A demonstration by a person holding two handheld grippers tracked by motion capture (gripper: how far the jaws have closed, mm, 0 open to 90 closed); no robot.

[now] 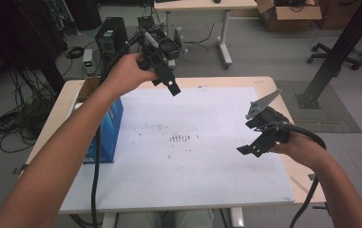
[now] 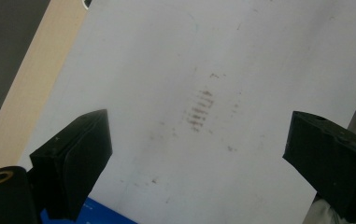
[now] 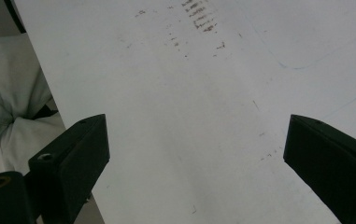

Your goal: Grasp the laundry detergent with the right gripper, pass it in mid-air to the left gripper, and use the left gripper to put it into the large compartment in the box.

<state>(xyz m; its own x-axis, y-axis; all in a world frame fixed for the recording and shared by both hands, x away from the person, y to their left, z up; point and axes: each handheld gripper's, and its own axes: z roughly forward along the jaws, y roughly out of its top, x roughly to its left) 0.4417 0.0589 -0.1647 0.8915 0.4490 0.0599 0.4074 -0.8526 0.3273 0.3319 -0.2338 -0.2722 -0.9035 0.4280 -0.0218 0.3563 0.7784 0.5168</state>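
Observation:
A white mat [image 1: 193, 161] covers most of the wooden table [image 1: 60, 109]; a cluster of small brown marks [image 1: 181, 138] sits near its middle. My left gripper [image 1: 169, 85] is held high over the mat's far left corner, pointing down. In the left gripper view it [image 2: 199, 154] is open with bare mat [image 2: 157, 70] and the marks [image 2: 199, 112] between its jaws. My right gripper [image 1: 251, 149] hovers over the mat's right side, angled left. Its own view shows it [image 3: 196, 154] open above bare mat [image 3: 166, 93], with the marks [image 3: 199, 18] further off.
A blue box [image 1: 108, 126] stands at the table's left edge, under my left forearm, with an open cardboard box [image 1: 87, 88] behind it. Black equipment [image 1: 109, 35] and cables lie on the floor beyond. A black frame post [image 1: 335, 52] rises at right.

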